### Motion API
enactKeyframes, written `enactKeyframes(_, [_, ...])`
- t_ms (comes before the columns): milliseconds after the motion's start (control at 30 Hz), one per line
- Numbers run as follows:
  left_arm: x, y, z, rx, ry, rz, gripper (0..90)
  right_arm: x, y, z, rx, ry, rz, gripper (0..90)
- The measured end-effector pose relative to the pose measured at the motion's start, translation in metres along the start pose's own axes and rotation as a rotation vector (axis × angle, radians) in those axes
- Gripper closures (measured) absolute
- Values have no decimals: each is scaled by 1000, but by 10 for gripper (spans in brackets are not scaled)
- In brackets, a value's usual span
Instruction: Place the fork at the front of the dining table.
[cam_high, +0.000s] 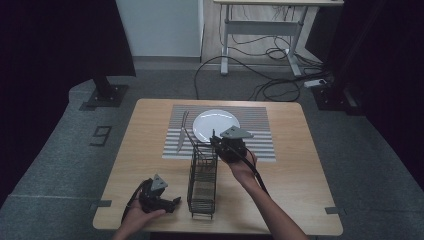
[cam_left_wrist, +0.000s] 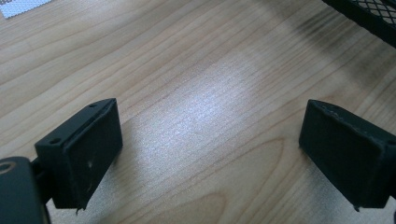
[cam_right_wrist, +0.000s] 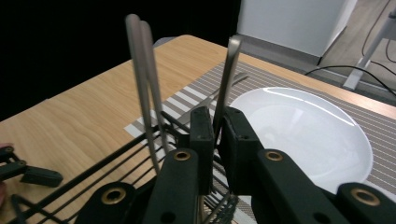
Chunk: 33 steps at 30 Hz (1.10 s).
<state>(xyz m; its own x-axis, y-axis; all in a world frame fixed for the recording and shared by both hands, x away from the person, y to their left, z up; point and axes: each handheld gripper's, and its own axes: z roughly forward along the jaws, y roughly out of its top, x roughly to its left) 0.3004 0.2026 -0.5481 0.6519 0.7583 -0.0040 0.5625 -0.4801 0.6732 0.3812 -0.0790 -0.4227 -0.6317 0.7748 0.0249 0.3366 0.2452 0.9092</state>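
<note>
Low at the table's near-left, the left gripper (cam_high: 172, 202) rests spread wide, pinching nothing, just beside the wire caddy (cam_high: 202, 181). Farther right, the right gripper (cam_right_wrist: 215, 133) pinches an upright utensil handle (cam_right_wrist: 227, 84) standing in the caddy's far end, near the white plate (cam_right_wrist: 322, 140).

1. We see a light wooden table (cam_high: 150, 125).
2. On it we find a striped placemat (cam_high: 255, 120) and a black wire rack (cam_high: 202, 182).
3. The left gripper (cam_high: 172, 202) rests on its near edge.
</note>
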Motion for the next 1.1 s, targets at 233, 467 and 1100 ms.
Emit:
enactKeyframes(233, [0, 0, 0, 0, 1, 0, 60, 6, -1, -3, -7, -1, -7, 840])
enactKeyframes(467, [0, 0, 0, -1, 1, 0, 60, 6, 2, -10, -44, -23, -16, 863])
enactKeyframes(1100, [0, 0, 0, -1, 1, -2, 63, 6, 39, -76, -250, -47, -43, 865])
